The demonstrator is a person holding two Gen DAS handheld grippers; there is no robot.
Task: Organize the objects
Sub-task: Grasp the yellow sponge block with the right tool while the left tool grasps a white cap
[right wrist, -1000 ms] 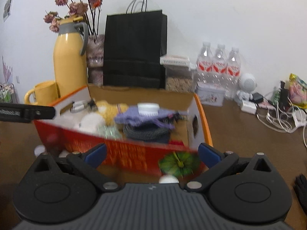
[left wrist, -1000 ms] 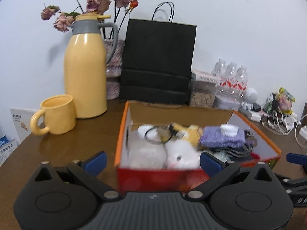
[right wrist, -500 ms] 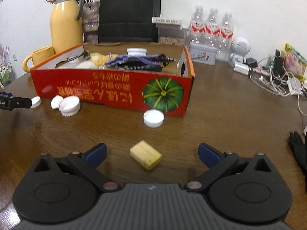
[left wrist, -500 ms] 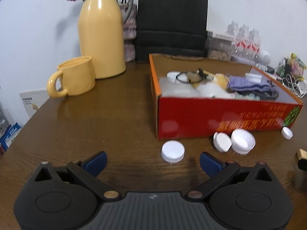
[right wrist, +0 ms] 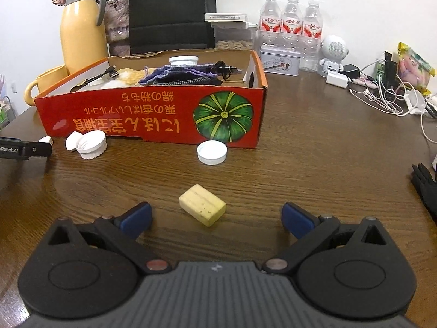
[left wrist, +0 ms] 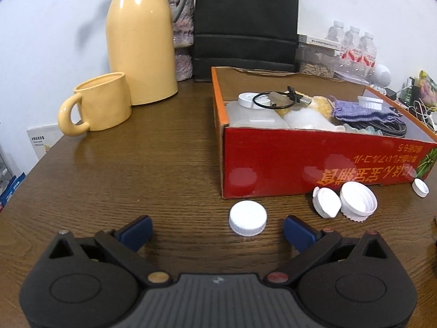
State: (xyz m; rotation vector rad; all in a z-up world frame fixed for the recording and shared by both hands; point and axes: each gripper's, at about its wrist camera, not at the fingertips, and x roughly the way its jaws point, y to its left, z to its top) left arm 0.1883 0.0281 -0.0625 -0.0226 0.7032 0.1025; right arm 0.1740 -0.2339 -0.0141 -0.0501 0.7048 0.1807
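Left gripper (left wrist: 217, 228): jaws spread, empty; ribbed white cap (left wrist: 248, 217) on the wooden table (left wrist: 136, 169) just ahead. Right gripper (right wrist: 216, 217): jaws spread, empty; pale yellow porous block (right wrist: 202, 204) between the fingers. Beyond: red cardboard box (right wrist: 153, 117), contents partly hidden; 3 more caps alongside.

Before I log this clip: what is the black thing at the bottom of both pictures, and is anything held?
That is no robot: a person holds two hand grippers, each carrying its own fisheye camera. The left gripper is open and empty, facing a white plastic screw cap on the brown wooden table. The right gripper, also open and empty, faces a pale yellow sponge block. Behind both stands a red cardboard box full of odds and ends.
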